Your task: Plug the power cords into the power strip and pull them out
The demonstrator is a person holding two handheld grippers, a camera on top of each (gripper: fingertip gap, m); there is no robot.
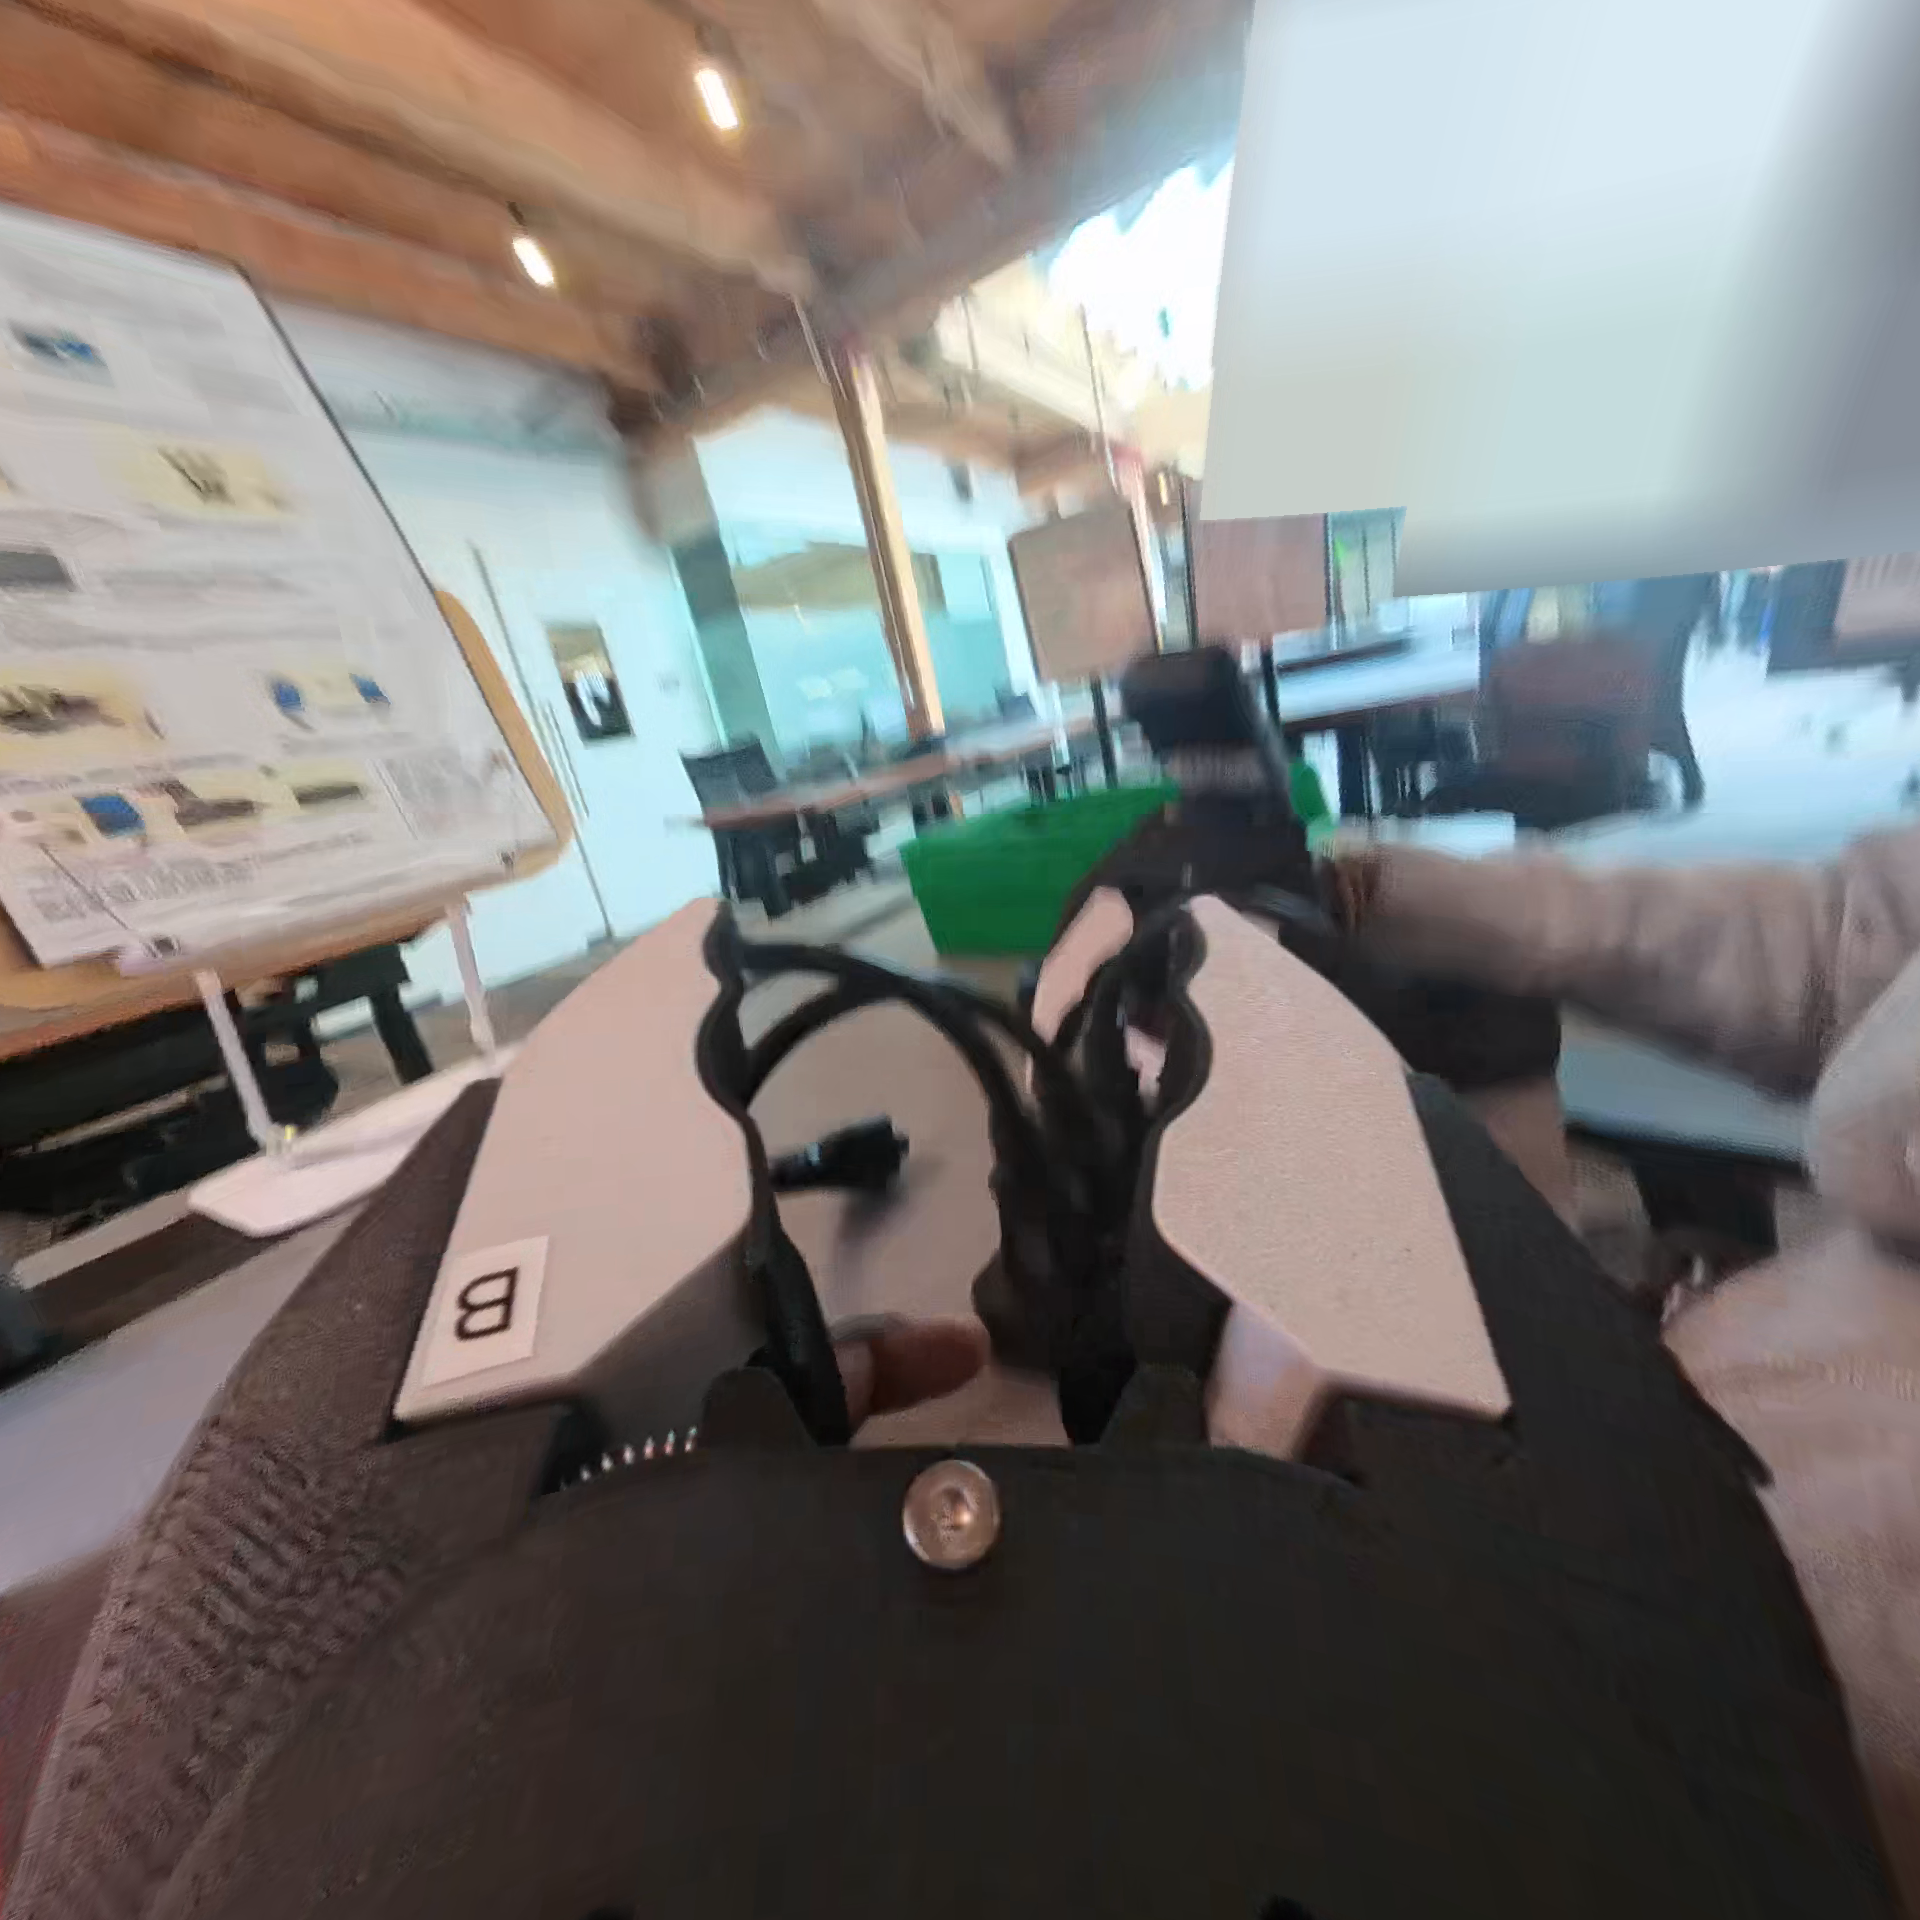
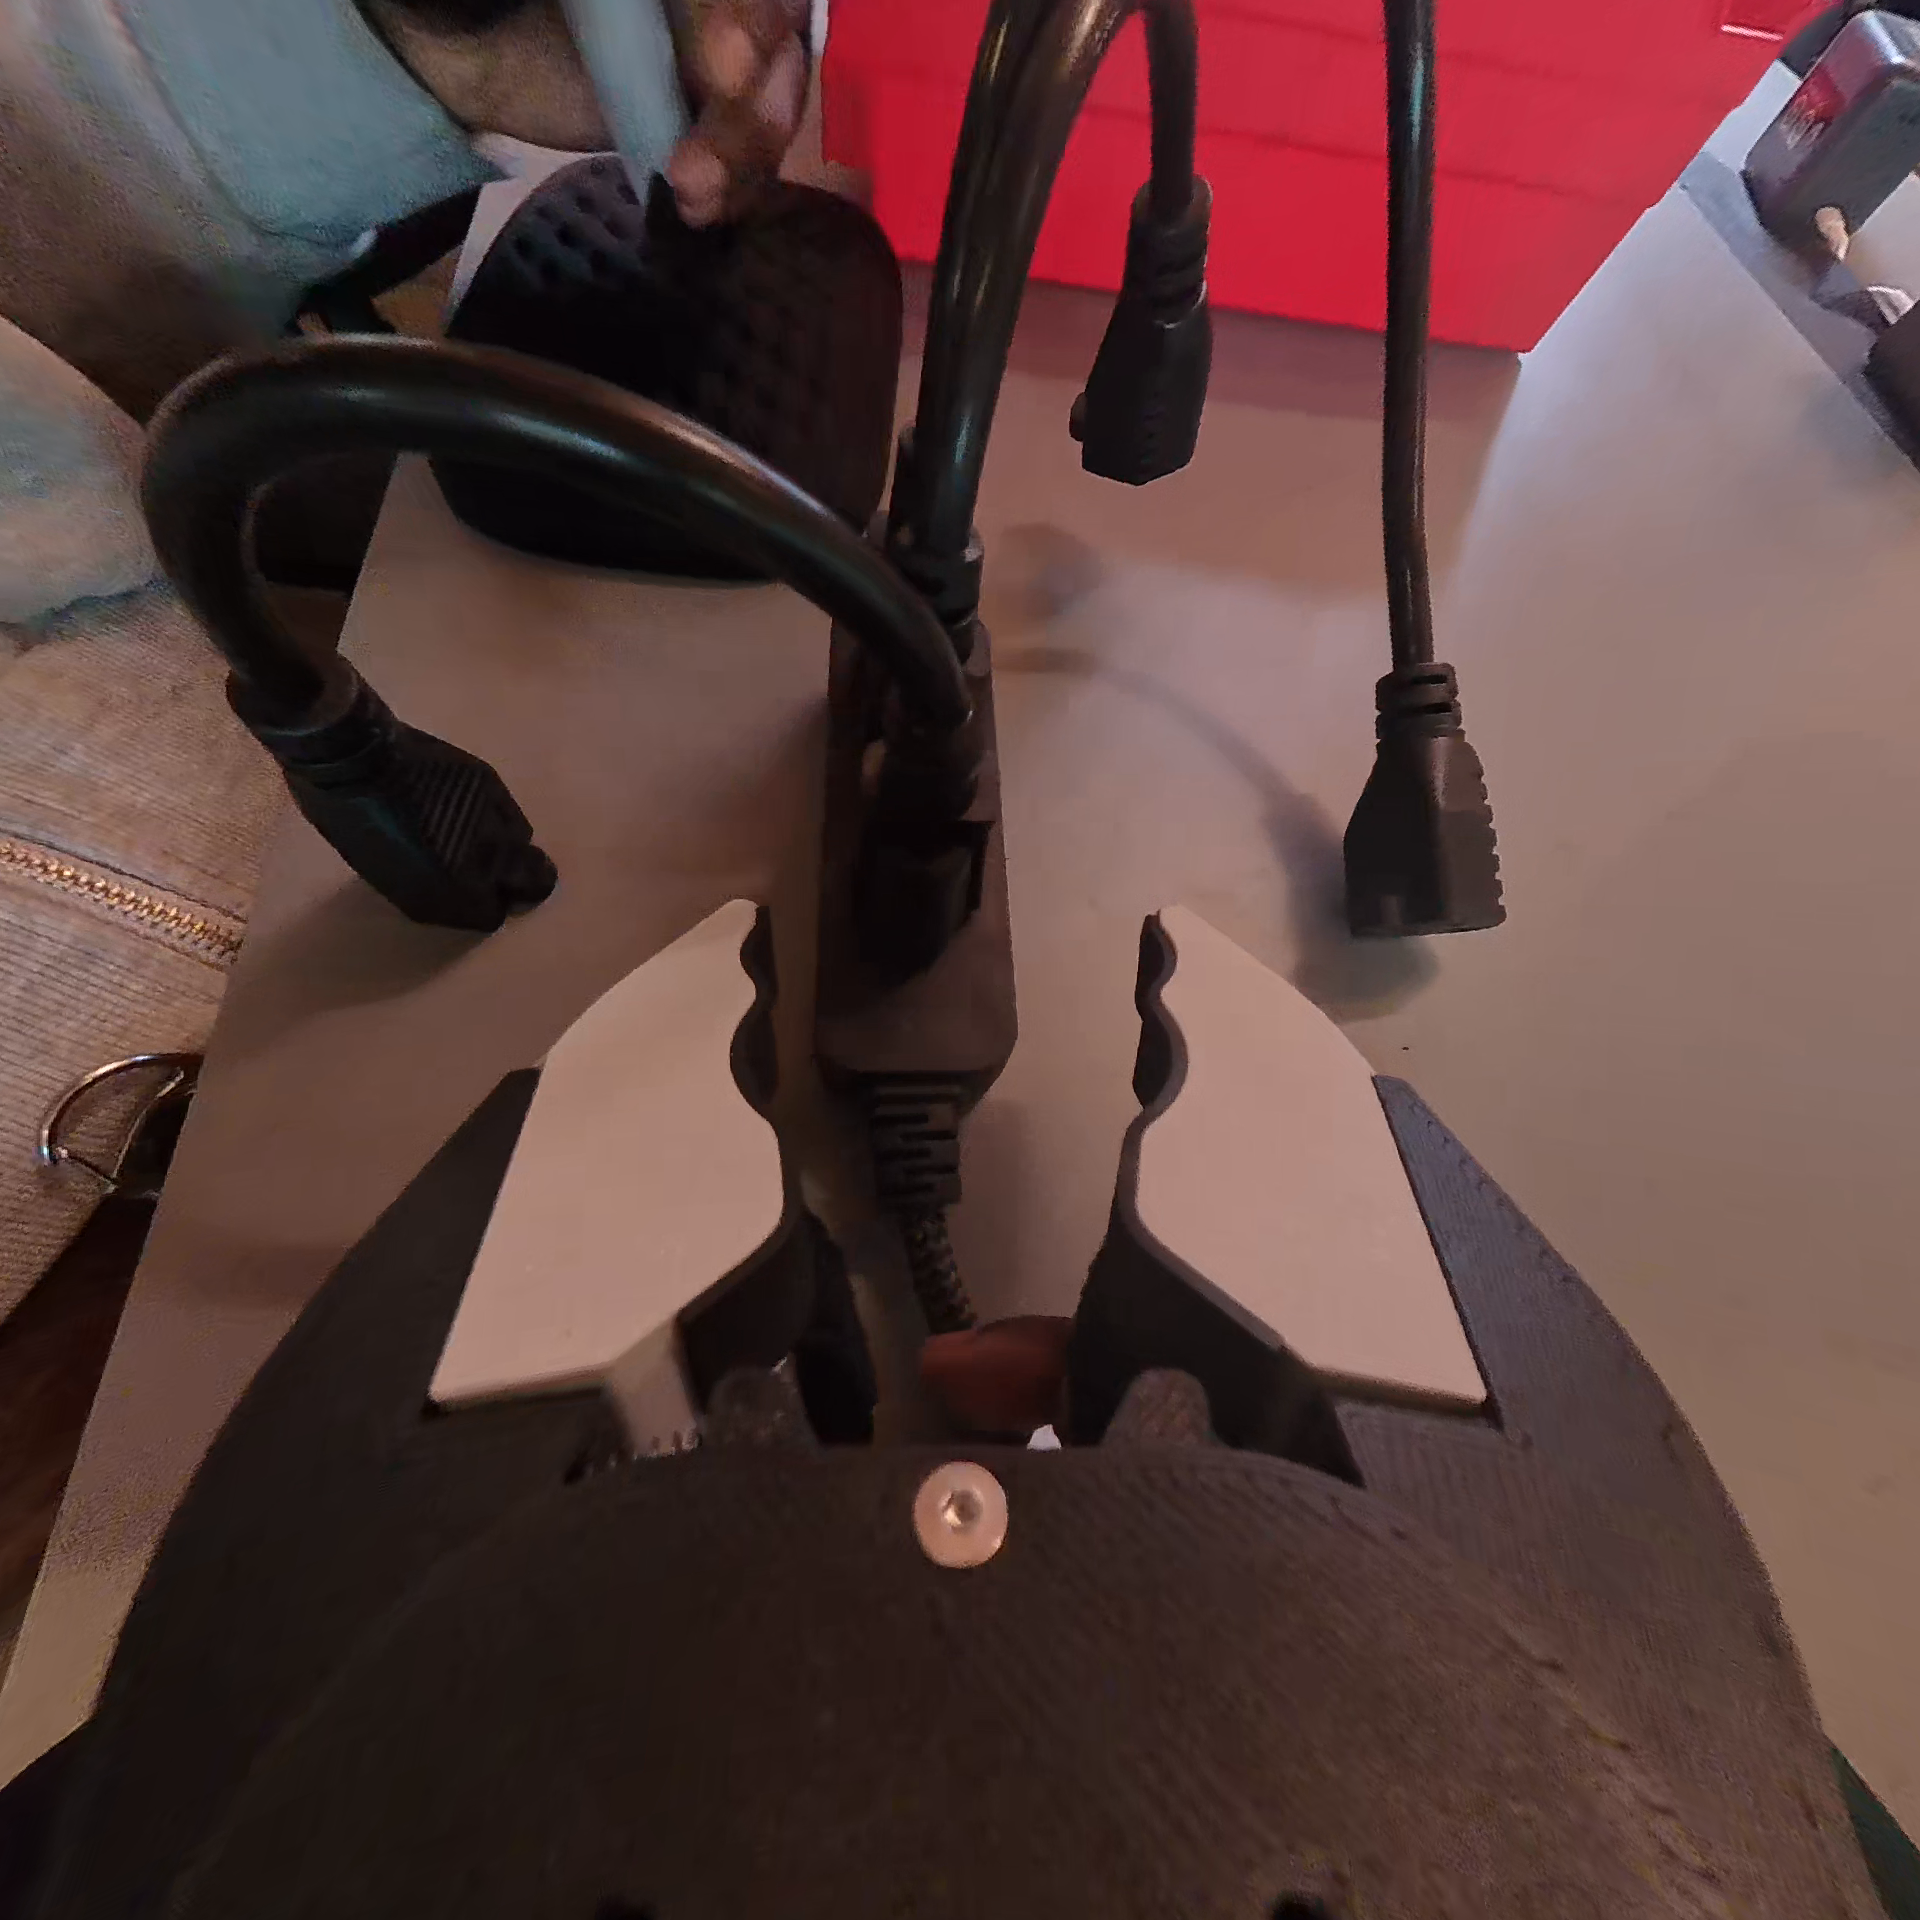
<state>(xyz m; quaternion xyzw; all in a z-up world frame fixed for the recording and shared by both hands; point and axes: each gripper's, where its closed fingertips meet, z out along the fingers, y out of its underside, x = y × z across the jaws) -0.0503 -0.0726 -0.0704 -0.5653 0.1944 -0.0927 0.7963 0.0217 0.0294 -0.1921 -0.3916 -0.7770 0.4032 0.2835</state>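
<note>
A black power strip [image 2: 914, 997] lies on the grey table [image 2: 1621, 727], running away from me. My right gripper [image 2: 956, 925] is open and straddles the strip's near end without touching it. Black power cords [image 2: 966, 312] rise from the strip and arc over. Their free connectors hang at the left [image 2: 405, 831], at the middle [image 2: 1143, 353] and at the right [image 2: 1423, 831]. My left gripper [image 1: 956, 925] stands wide, with the cord bundle [image 1: 1081, 1091] between its fingers against the right pad. Its black body [image 2: 707, 343] shows beyond the strip's far end.
A red bin [image 2: 1299, 156] stands behind the strip and a green bin [image 1: 997, 883] farther off. A beige zipped bag [image 2: 104, 831] lies at the table's left edge. A poster board on a stand [image 1: 208, 623] is at the left. A person's sleeve [image 1: 1610, 935] reaches in. There is about 20 cm between the tips of the two grippers.
</note>
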